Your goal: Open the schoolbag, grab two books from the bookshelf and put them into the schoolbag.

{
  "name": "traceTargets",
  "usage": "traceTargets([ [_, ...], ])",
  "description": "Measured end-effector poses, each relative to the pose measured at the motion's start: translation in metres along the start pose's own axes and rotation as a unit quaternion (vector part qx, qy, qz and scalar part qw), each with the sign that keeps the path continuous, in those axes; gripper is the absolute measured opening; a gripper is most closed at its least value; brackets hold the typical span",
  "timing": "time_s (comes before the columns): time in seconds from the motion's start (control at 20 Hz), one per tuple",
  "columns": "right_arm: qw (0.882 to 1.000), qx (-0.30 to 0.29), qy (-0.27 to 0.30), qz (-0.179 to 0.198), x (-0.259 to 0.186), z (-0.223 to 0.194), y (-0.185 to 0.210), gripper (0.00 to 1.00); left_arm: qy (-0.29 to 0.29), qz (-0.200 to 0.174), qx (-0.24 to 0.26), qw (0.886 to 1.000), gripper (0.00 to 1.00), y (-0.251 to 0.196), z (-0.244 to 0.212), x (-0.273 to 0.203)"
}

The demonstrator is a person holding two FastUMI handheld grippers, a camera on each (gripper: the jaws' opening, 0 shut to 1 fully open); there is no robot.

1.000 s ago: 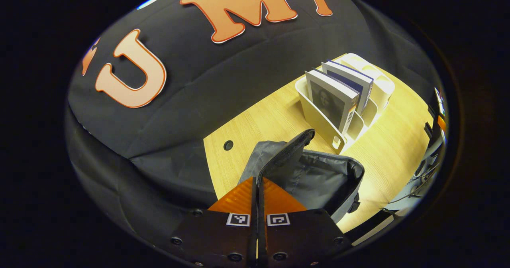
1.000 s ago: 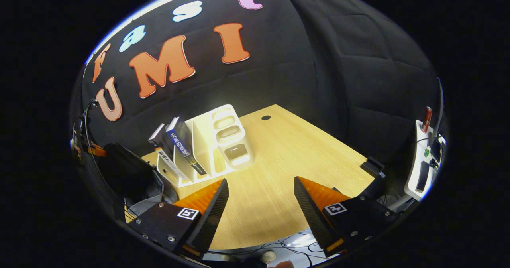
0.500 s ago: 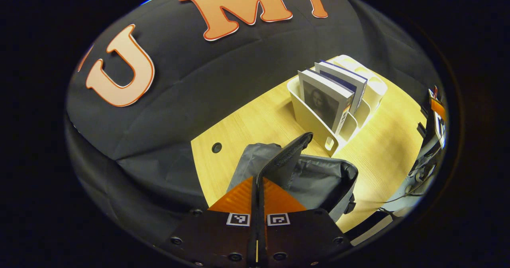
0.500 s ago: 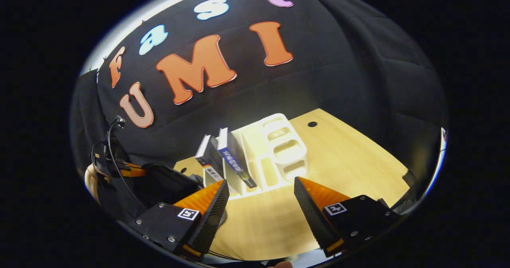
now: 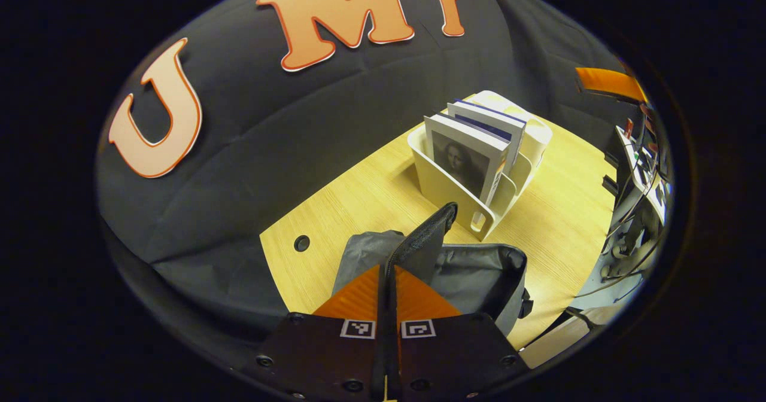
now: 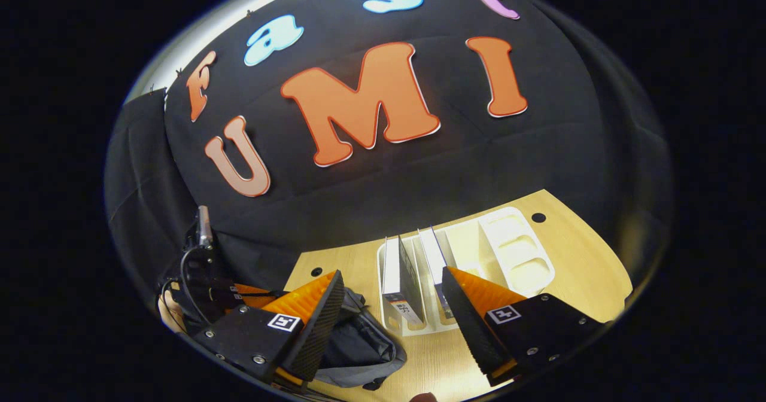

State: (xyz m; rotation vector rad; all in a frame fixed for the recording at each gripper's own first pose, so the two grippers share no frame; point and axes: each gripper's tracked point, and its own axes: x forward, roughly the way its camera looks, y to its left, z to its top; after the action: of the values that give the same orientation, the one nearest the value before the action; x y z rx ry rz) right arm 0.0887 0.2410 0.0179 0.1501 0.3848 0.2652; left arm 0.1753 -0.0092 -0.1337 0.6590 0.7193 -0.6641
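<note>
Over table (image 5: 371, 192), left hand-held gripper (image 5: 388, 270) pinches schoolbag (image 5: 479, 270) flap; right (image 6: 392, 288) gapes wide

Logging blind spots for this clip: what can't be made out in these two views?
- Grey fabric schoolbag: its inside bottom is hidden by its own walls in the left gripper view.
- White plastic bookshelf: the second book is partly covered by the right gripper in its own view.
</note>
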Motion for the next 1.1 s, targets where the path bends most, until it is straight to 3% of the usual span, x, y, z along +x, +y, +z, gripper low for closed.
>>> traceTargets([
  [0.1,0.996,-0.024,0.085,-0.007,0.035,-0.014,0.014,0.97,-0.001,-0.003,-0.009,1.000,0.02,0.008,0.000,0.005],
  [0.25,0.974,-0.062,0.215,-0.039,0.083,-0.042,0.016,0.98,-0.009,-0.015,-0.028,0.999,0.02,0.011,0.004,0.008],
  [0.4,0.955,-0.092,0.270,-0.083,0.122,-0.052,0.007,0.99,-0.013,-0.015,-0.031,0.999,0.01,0.014,0.001,0.004],
  [0.65,0.932,-0.087,0.336,-0.102,0.162,-0.083,-0.004,0.99,-0.008,-0.005,-0.031,0.999,0.01,0.019,-0.002,-0.001],
  [0.75,0.927,-0.093,0.344,-0.117,0.177,-0.092,-0.013,0.90,-0.008,-0.004,-0.033,0.999,0.01,0.017,-0.001,-0.003],
  [0.8,0.926,-0.091,0.346,-0.121,0.182,-0.097,-0.015,0.66,-0.006,-0.001,-0.035,0.999,0.01,0.018,-0.002,-0.002],
  [0.85,0.926,-0.083,0.347,-0.124,0.185,-0.098,-0.015,0.66,-0.003,0.001,-0.039,0.999,0.01,0.020,-0.004,-0.002],
  [1.0,0.932,-0.067,0.335,-0.124,0.180,-0.094,-0.010,0.36,-0.001,0.002,-0.047,0.999,0.01,0.021,-0.007,0.000],
  [1.1,0.939,-0.070,0.315,-0.119,0.167,-0.080,-0.005,0.35,0.001,0.000,-0.050,0.999,0.02,0.023,-0.010,0.003],
])
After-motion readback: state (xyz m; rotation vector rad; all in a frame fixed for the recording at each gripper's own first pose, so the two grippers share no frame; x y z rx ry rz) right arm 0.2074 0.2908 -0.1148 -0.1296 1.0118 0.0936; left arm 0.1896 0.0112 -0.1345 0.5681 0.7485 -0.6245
